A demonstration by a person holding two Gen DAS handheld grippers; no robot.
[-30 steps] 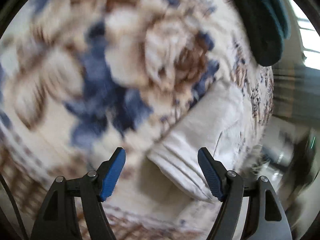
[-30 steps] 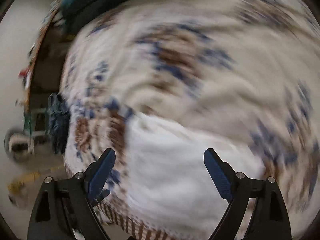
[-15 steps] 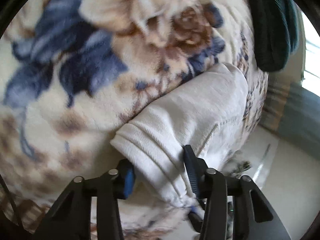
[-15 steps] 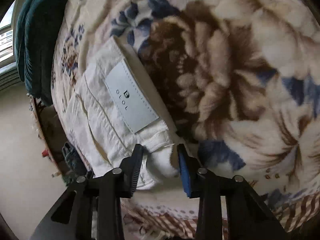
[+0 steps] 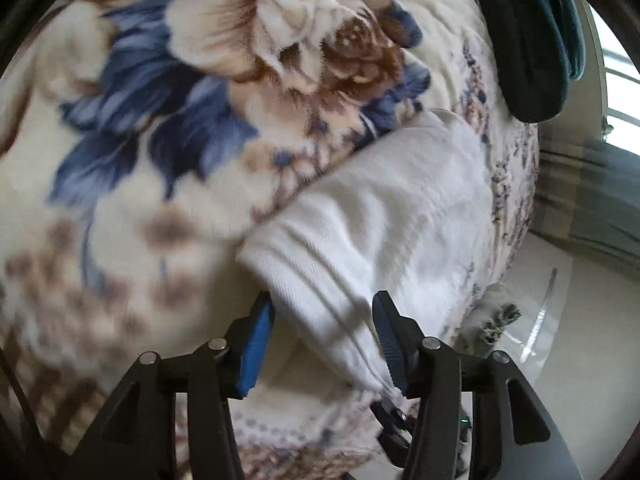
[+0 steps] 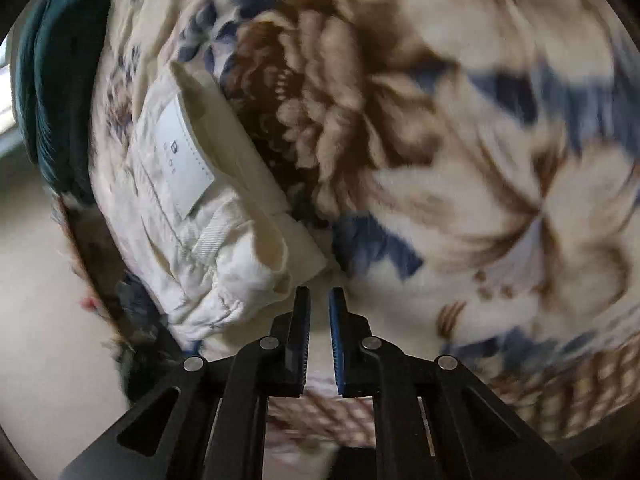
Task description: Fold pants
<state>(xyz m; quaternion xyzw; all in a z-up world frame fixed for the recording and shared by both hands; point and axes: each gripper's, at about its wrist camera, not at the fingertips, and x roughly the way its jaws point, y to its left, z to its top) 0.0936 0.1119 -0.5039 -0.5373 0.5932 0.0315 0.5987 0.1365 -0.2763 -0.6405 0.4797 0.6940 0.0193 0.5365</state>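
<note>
White folded pants (image 5: 384, 216) lie on a floral fleece blanket (image 5: 168, 128) near the bed's edge. In the left wrist view my left gripper (image 5: 322, 334) has its blue pads on either side of the pants' hem, and the cloth fills the gap between them. In the right wrist view the pants (image 6: 208, 240) show a grey-white brand label (image 6: 180, 152) and lie to the left. My right gripper (image 6: 319, 312) sits just right of the waistband corner. Its jaws stand nearly closed with a narrow empty gap.
A dark teal cushion (image 5: 528, 32) lies at the far end of the bed, also in the right wrist view (image 6: 52, 92). Pale floor (image 5: 568, 320) lies beyond the bed edge. A window (image 5: 620, 80) is at the right.
The left gripper closed from wide open onto the pants hem. The right gripper closed on the waistband corner, then came off it and now sits beside it, nearly shut.
</note>
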